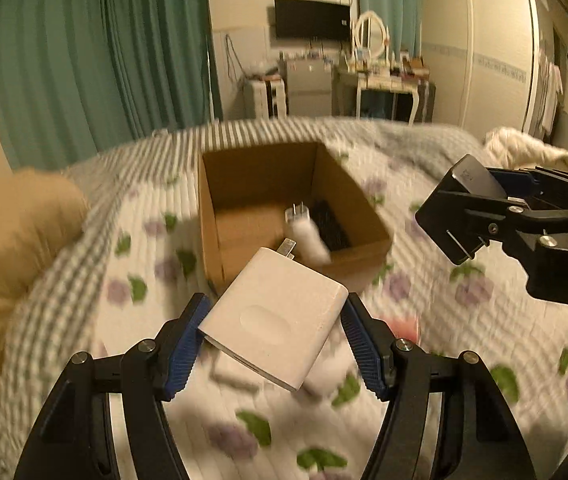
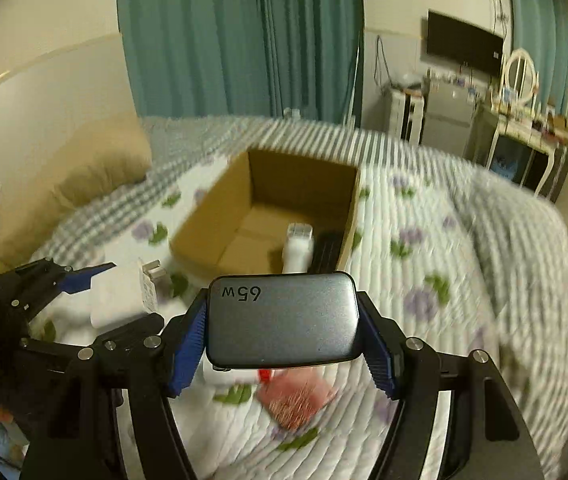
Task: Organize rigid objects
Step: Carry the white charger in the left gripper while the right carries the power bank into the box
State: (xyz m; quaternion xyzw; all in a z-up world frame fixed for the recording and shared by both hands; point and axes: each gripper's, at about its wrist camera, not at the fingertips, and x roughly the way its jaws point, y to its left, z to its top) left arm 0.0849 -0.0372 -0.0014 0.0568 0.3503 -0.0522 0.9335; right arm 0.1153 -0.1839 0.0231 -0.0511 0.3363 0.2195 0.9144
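My left gripper is shut on a white charger, prongs pointing forward, held above the bed just short of an open cardboard box. My right gripper is shut on a grey 65W charger, also above the bed near the box. In the left wrist view the right gripper and the grey charger hang to the box's right. In the right wrist view the left gripper and the white charger are at left. Inside the box lie a white plug and a black object.
The box sits on a floral quilt on a bed. A tan pillow lies at the left. A red-pink packet and white items lie on the quilt below the grippers. Green curtains, a dresser and a wardrobe stand behind.
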